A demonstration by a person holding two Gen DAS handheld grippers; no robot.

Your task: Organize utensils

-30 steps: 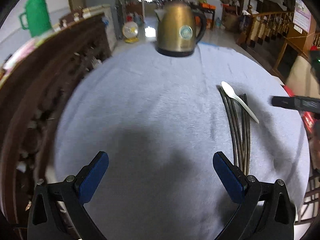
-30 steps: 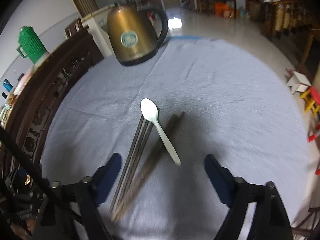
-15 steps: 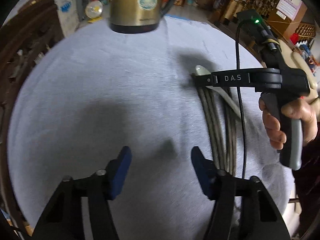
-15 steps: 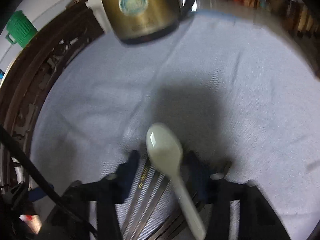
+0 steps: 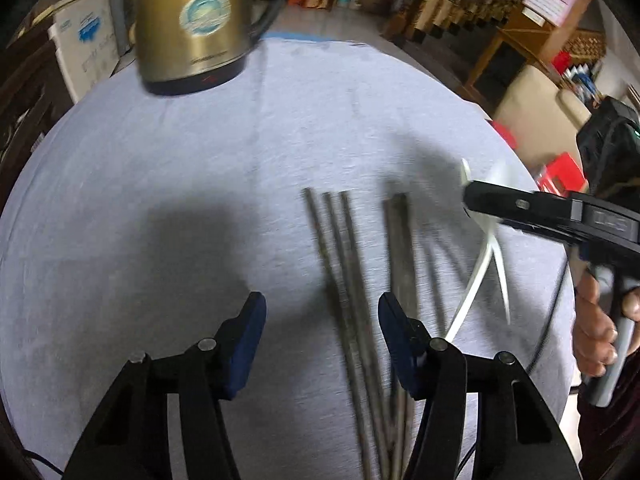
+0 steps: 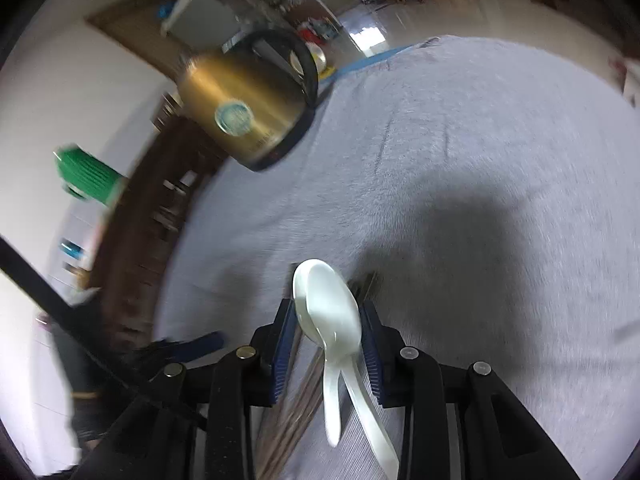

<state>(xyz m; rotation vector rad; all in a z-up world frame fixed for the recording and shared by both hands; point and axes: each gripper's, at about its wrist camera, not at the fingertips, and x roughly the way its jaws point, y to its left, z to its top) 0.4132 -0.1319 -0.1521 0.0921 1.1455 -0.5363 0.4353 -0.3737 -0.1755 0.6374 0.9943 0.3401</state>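
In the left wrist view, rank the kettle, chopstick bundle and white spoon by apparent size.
1. Chopstick bundle and kettle: too close to rank; the kettle is cropped.
2. White spoon: smallest, blurred and partly hidden.

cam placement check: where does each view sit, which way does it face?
Left wrist: on the left gripper, looking down at dark chopsticks on the grey tablecloth; the person's right hand shows.
Right wrist: on the right gripper, looking along its jaws, clamped on the white plastic spoon.
Shared: spoon, chopsticks, tablecloth, gold electric kettle.
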